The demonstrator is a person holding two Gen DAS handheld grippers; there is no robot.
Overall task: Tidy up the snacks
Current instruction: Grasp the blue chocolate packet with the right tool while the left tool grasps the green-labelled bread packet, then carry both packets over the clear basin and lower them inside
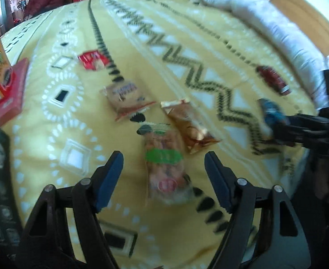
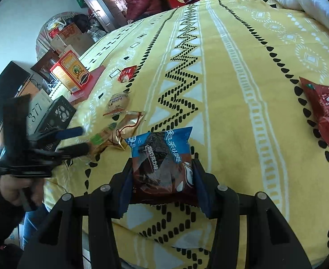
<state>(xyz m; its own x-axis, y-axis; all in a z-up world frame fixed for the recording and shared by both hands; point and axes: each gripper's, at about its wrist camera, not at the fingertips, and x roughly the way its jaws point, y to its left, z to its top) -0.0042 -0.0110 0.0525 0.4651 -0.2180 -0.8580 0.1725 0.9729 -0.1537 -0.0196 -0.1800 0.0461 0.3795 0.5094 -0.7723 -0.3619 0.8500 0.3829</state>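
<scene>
right claw (image 2: 162,177) clenched on blue pack (image 2: 162,157), lower centre of frame, lifted just above the bed (image 2: 231,89), likely bound for the snack row (image 2: 117,121) at centre left. left claw (image 1: 164,179) released, straddling green pack (image 1: 164,163), probably next pick.

A yellow patterned bedspread (image 2: 231,71) meets a white wall (image 2: 30,6).

Your left gripper (image 1: 164,180) straddles the green-label packet (image 1: 164,163); gold packet (image 1: 190,125) crowds its right. Boxes (image 1: 1,78) block the left edge. Bare bedspread (image 2: 242,89) lies open toward the red packet (image 2: 327,109).
</scene>
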